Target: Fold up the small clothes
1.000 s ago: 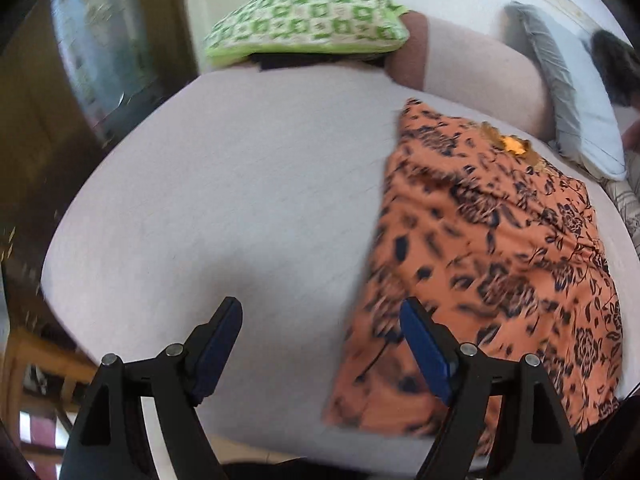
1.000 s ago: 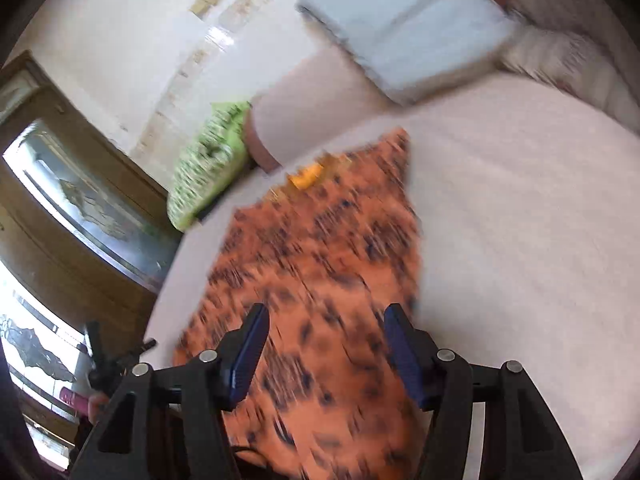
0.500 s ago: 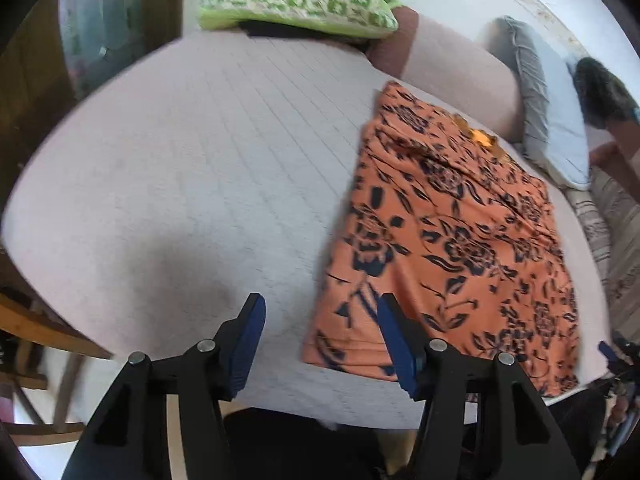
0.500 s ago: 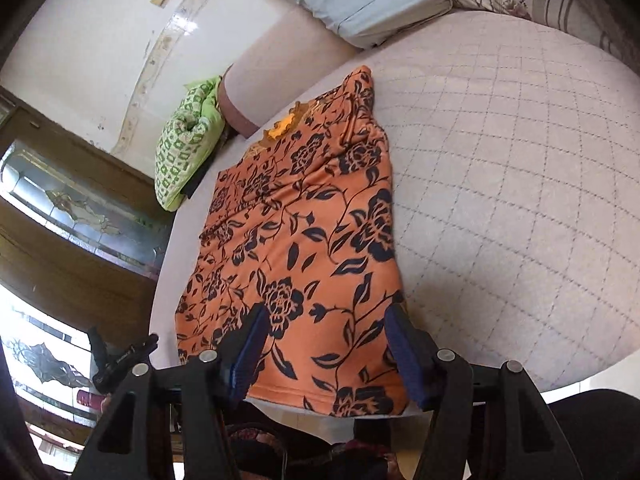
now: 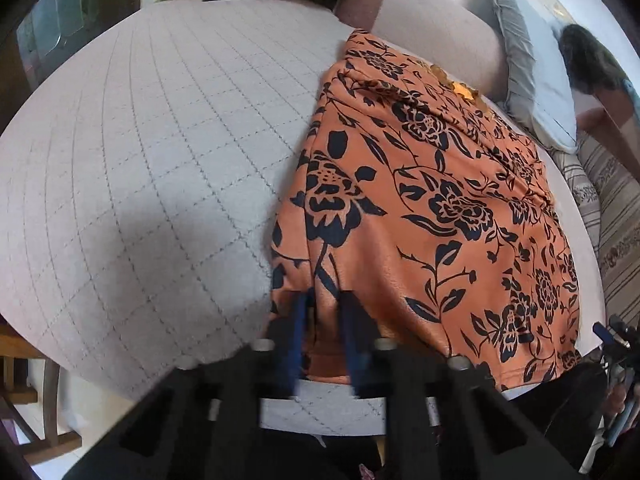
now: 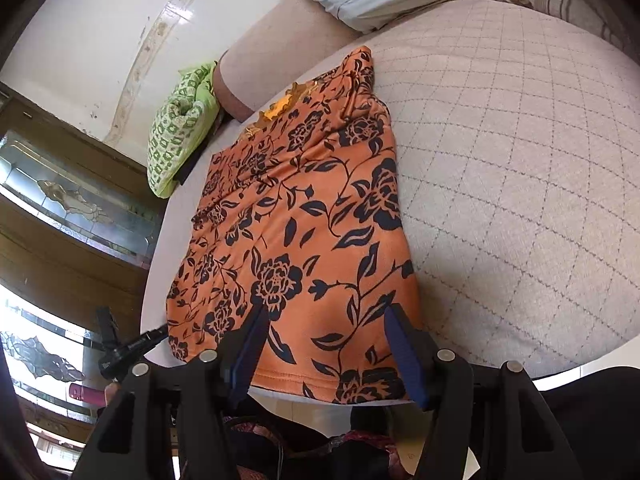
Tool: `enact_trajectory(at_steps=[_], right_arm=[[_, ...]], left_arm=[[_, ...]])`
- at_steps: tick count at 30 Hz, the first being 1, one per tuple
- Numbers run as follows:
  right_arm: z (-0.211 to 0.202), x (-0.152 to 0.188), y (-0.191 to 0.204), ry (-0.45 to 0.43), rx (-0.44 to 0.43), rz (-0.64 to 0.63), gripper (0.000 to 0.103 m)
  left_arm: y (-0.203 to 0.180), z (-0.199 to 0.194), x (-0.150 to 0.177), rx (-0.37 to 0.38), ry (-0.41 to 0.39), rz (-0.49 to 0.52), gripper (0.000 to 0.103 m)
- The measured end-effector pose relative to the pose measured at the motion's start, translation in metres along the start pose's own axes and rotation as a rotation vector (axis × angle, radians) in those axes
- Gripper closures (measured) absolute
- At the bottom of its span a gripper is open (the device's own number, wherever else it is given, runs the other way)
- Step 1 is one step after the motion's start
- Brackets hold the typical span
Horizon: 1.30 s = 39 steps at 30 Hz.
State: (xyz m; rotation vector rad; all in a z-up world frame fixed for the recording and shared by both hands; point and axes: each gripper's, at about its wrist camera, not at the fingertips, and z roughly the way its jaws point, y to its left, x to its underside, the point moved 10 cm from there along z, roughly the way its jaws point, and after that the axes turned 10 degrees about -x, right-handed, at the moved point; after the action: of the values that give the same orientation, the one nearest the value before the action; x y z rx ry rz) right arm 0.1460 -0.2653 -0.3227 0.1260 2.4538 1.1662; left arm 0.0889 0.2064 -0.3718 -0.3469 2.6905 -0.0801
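— So, where's the garment?

— Orange top with a black flower print [image 5: 436, 208], spread flat on the pale quilted bed cover [image 5: 152, 152], neckline toward the far cushions, hem at the near edge by me.

— Left tongs?

— My left gripper [image 5: 324, 320] is pressed together on the hem at the near left corner. Orange cloth is bunched between the blue pads [image 5: 298, 332], a small ridge standing up between them. Frame's a bit blurred there.

— Right tongs?

— My right gripper [image 6: 326, 340] is spread, blue fingers [image 6: 404, 350] apart over the hem near the right corner. Cloth lies flat under them; I can't tell if the tips touch it. Nothing pinched.

— Other stuff?

— Green-and-white patterned cushion [image 6: 176, 136] at the far left corner, a long pinkish bolster [image 5: 432, 32] behind the neckline, a light blue-grey pillow [image 5: 536, 84] and a striped beige pillow [image 5: 612, 216] off to the right. Dark wooden cabinet with glass panels [image 6: 72, 204] beyond the left bed edge.
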Motion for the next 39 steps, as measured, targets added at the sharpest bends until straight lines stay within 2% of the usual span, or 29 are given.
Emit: enact_trajectory(at_steps=[8,9,12,13,15,16,17,18,19,20,21,25,26,27,28,29,30,32,35,37,38,39], right_arm=[[-0.009,-0.002,-0.007,-0.028,0.008,0.015,0.040],[-0.010,-0.002,-0.007,-0.031,0.006,0.014,0.040],[-0.011,-0.002,-0.008,-0.035,-0.002,0.019,0.040],[-0.011,-0.002,-0.008,-0.035,-0.006,0.025,0.040],[-0.010,-0.001,-0.008,-0.032,-0.016,0.035,0.040],[-0.010,-0.001,-0.008,-0.031,-0.016,0.036,0.039],[-0.010,0.000,-0.009,-0.030,-0.014,0.038,0.037],[-0.010,0.001,-0.011,-0.029,-0.013,0.045,0.036],[-0.010,0.002,-0.013,-0.025,-0.015,0.061,0.036],[-0.009,0.003,-0.015,-0.022,-0.018,0.072,0.036],[-0.009,0.004,-0.017,-0.018,-0.021,0.086,0.036],[-0.007,0.010,-0.026,-0.006,-0.008,0.115,0.035],[-0.007,0.011,-0.029,-0.007,-0.004,0.123,0.035],[-0.006,0.011,-0.032,-0.009,-0.002,0.131,0.035],[-0.005,0.012,-0.034,-0.009,-0.008,0.144,0.035],[-0.003,0.013,-0.036,-0.008,-0.015,0.153,0.035],[-0.001,0.013,-0.038,-0.007,-0.023,0.164,0.035],[0.007,0.014,-0.043,0.001,-0.022,0.175,0.035],[0.024,0.018,-0.051,0.022,-0.017,0.206,0.034],[0.029,0.020,-0.048,0.014,-0.008,0.178,0.034],[0.031,0.022,-0.046,0.019,0.013,0.145,0.037],[0.033,0.024,-0.044,0.034,0.047,0.108,0.046]], left_arm=[[0.040,-0.028,-0.005,0.034,-0.039,-0.058,0.098],[0.048,-0.030,-0.004,0.020,-0.032,-0.060,0.099],[0.069,-0.026,0.003,-0.086,-0.006,-0.058,0.099],[0.072,-0.027,0.004,-0.091,-0.005,-0.068,0.099],[0.069,-0.031,0.002,-0.042,-0.014,-0.081,0.096],[0.065,-0.033,0.000,-0.029,-0.020,-0.081,0.089],[0.057,-0.035,-0.004,-0.014,-0.030,-0.076,0.060],[0.052,-0.036,-0.006,-0.015,-0.038,-0.071,0.022],[0.047,-0.037,-0.010,-0.022,-0.062,-0.065,0.013],[0.041,-0.039,-0.015,-0.025,-0.097,-0.055,0.011],[0.033,-0.038,-0.019,-0.021,-0.115,-0.030,0.011],[0.010,-0.013,-0.026,-0.006,-0.087,0.040,0.013],[0.006,-0.002,-0.025,0.010,-0.058,0.050,0.025],[0.003,0.008,-0.022,0.027,-0.023,0.050,0.055],[0.001,0.013,-0.017,0.038,0.002,0.048,0.068],[0.001,0.016,-0.017,0.033,-0.005,0.047,0.071],[-0.001,0.013,-0.019,0.047,-0.033,0.054,0.080],[-0.007,0.012,-0.017,0.117,-0.025,0.049,0.096],[-0.007,0.014,-0.017,0.137,-0.020,0.028,0.096],[-0.007,0.014,-0.018,0.145,-0.018,0.017,0.096],[-0.006,0.014,-0.019,0.150,-0.017,0.006,0.096],[-0.007,0.015,-0.020,0.160,-0.012,-0.008,0.092]])
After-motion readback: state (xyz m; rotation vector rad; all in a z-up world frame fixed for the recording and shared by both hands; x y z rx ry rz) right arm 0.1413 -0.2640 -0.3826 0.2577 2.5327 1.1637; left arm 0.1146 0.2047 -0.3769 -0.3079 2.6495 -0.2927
